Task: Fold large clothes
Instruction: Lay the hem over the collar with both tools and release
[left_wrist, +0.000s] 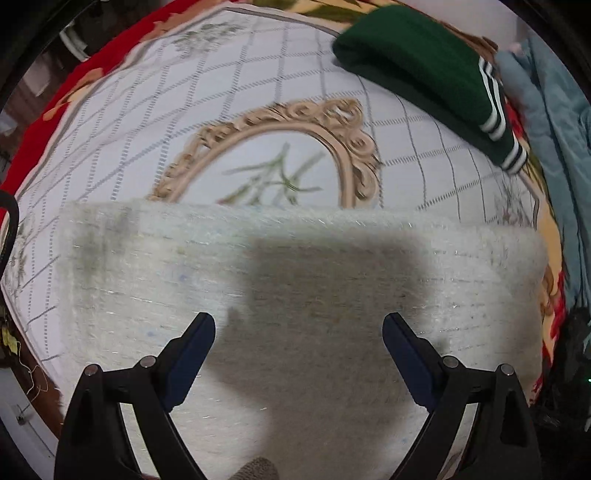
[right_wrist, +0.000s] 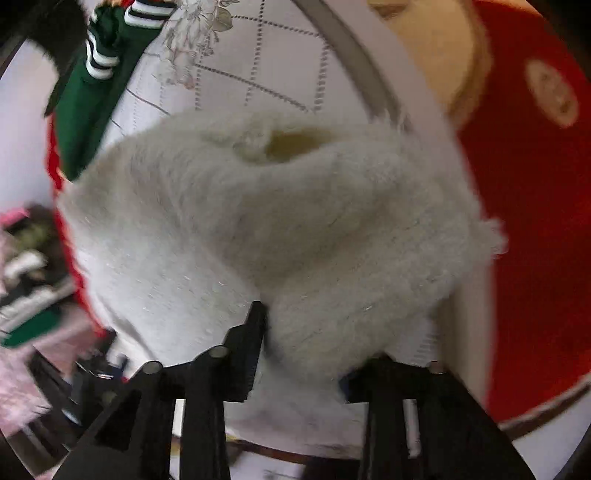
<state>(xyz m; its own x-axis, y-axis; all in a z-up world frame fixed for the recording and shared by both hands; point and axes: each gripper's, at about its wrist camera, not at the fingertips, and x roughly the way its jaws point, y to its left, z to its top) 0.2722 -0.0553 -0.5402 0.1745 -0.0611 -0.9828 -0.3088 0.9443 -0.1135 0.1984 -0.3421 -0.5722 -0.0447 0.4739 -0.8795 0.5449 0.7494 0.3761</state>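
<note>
A fuzzy white sweater (left_wrist: 295, 280) lies flat, folded into a wide rectangle, on a white quilted bedspread (left_wrist: 147, 122). My left gripper (left_wrist: 299, 326) hovers just above it, open and empty, its shadow falling on the fabric. In the right wrist view the same white sweater (right_wrist: 258, 214) bulges up in a loose fold. My right gripper (right_wrist: 310, 343) is shut on a bunch of that sweater; the right finger is mostly buried in the fluff.
A folded dark green sweater (left_wrist: 424, 74) with white-striped cuffs lies at the far right of the bed, also in the right wrist view (right_wrist: 96, 77). A blue garment (left_wrist: 554, 147) lies beyond it. A red blanket (right_wrist: 535, 240) borders the bedspread.
</note>
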